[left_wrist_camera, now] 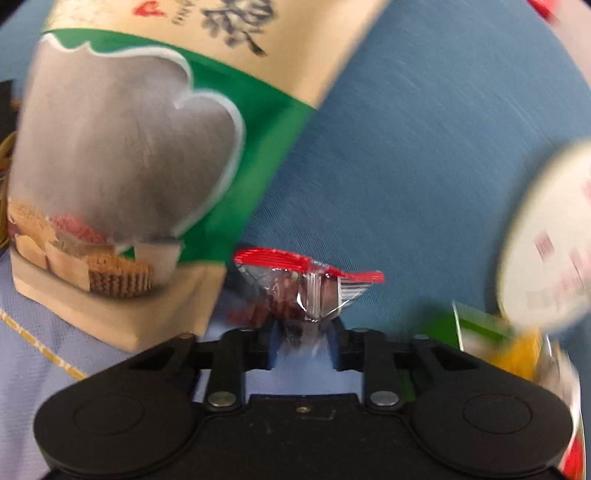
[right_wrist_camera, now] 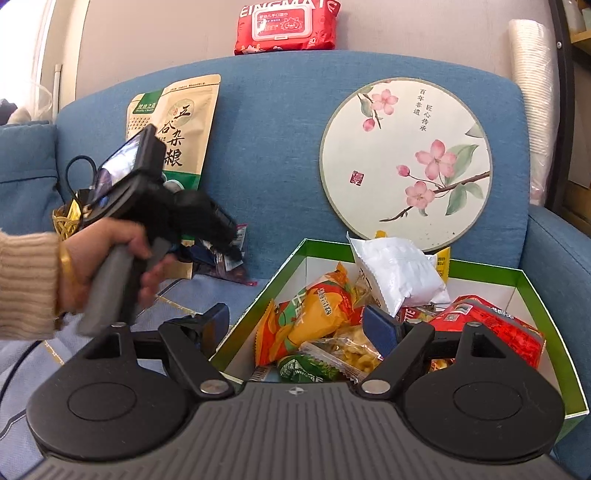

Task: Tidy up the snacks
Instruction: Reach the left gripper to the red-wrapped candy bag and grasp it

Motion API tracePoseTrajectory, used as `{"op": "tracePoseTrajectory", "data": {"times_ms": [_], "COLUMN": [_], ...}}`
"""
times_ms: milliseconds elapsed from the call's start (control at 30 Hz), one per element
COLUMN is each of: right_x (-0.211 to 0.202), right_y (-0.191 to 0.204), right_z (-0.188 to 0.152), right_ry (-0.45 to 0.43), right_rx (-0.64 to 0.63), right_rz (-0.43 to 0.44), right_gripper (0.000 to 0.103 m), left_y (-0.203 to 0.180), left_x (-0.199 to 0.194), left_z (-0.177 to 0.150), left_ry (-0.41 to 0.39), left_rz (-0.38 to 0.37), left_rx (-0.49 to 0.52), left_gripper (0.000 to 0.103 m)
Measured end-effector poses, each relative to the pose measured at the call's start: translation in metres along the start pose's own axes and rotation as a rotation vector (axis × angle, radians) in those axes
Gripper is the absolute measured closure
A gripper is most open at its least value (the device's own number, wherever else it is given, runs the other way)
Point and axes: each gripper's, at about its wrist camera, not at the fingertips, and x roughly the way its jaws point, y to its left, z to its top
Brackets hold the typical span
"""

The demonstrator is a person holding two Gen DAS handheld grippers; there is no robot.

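Observation:
My left gripper (left_wrist_camera: 304, 328) is shut on a small clear snack packet with a red top edge (left_wrist_camera: 306, 284) and holds it just above the blue sofa seat. In the right wrist view the left gripper (right_wrist_camera: 229, 243) is seen left of the box, with the packet (right_wrist_camera: 240, 236) at its tip. My right gripper (right_wrist_camera: 295, 325) is open and empty, over the near left corner of the green-rimmed snack box (right_wrist_camera: 480, 269). The box holds several packets, among them an orange one (right_wrist_camera: 317, 314), a white one (right_wrist_camera: 399, 273) and a red one (right_wrist_camera: 491, 325).
A big beige and green grain bag (right_wrist_camera: 184, 125) leans on the sofa back (right_wrist_camera: 273, 147); it also fills the left wrist view (left_wrist_camera: 129, 147). A round floral lid (right_wrist_camera: 406, 162) leans behind the box. A red wipes pack (right_wrist_camera: 288, 26) lies on the sofa's top.

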Motion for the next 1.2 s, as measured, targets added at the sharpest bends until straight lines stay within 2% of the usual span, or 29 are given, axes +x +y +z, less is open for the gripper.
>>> {"op": "tracePoseTrajectory", "data": {"times_ms": [67, 167, 233, 267, 300, 333, 367, 467, 600, 733, 867, 900, 933, 967, 1000, 1067, 1100, 1167, 1200], "right_x": [-0.001, -0.002, -0.002, -0.003, -0.003, -0.004, -0.004, -0.005, 0.001, 0.001, -0.001, -0.002, -0.003, -0.004, -0.004, -0.002, -0.001, 0.002, 0.005], "right_y": [0.001, 0.005, 0.009, 0.011, 0.014, 0.016, 0.019, 0.028, 0.042, 0.052, 0.047, 0.047, 0.047, 0.047, 0.047, 0.047, 0.049, 0.053, 0.056], "right_z": [0.000, -0.001, -0.002, -0.002, -0.003, -0.003, -0.004, -0.004, -0.010, -0.013, -0.011, -0.010, -0.010, -0.009, -0.009, -0.010, -0.011, -0.013, -0.015], "right_ry": [0.007, 0.017, 0.026, 0.031, 0.036, 0.042, 0.046, 0.065, 0.106, 0.104, 0.106, 0.103, 0.101, 0.101, 0.106, 0.131, 0.148, 0.177, 0.189], "right_rx": [0.013, 0.023, 0.014, 0.007, 0.000, -0.008, -0.013, 0.014, 0.038, -0.029, -0.006, -0.007, -0.009, -0.009, -0.003, 0.017, 0.026, 0.036, 0.037], "right_rz": [0.025, 0.060, 0.081, 0.092, 0.100, 0.108, 0.116, 0.162, 0.250, 0.250, 0.284, 0.295, 0.304, 0.318, 0.331, 0.375, 0.403, 0.449, 0.459], "right_gripper": [0.000, 0.000, 0.000, 0.000, 0.000, 0.000, 0.000, 0.000, 0.000, 0.000, 0.000, 0.000, 0.000, 0.000, 0.000, 0.000, 0.000, 0.000, 0.000], "left_y": [0.012, 0.029, 0.039, 0.044, 0.049, 0.051, 0.052, 0.053, 0.044, 0.028, 0.014, 0.014, 0.017, 0.022, 0.026, 0.036, 0.042, 0.053, 0.056], "left_x": [-0.012, -0.038, -0.061, -0.072, -0.085, -0.096, -0.110, -0.138, -0.149, -0.129, -0.098, -0.090, -0.085, -0.080, -0.081, -0.086, -0.091, -0.103, -0.109], "left_z": [-0.015, -0.046, -0.066, -0.074, -0.082, -0.088, -0.096, -0.098, -0.070, -0.061, -0.061, -0.062, -0.063, -0.063, -0.063, -0.065, -0.067, -0.076, -0.080], "left_ry": [0.060, 0.140, 0.165, 0.179, 0.193, 0.201, 0.197, 0.148, 0.033, 0.027, 0.030, 0.048, 0.073, 0.110, 0.121, 0.176, 0.208, 0.268, 0.286], "left_rz": [-0.055, -0.084, -0.121, -0.129, -0.140, -0.147, -0.147, -0.149, -0.123, -0.133, -0.070, -0.071, -0.082, -0.117, -0.140, -0.190, -0.219, -0.259, -0.266], "left_rx": [0.008, 0.083, 0.124, 0.141, 0.148, 0.149, 0.151, 0.188, 0.214, 0.188, 0.247, 0.241, 0.223, 0.196, 0.163, 0.102, 0.067, 0.016, 0.022], "left_gripper": [0.090, 0.103, 0.101, 0.096, 0.061, 0.011, 0.000, 0.000, 0.000, 0.000, 0.000, 0.010, 0.056, 0.064, 0.066, 0.095, 0.103, 0.103, 0.103]}}
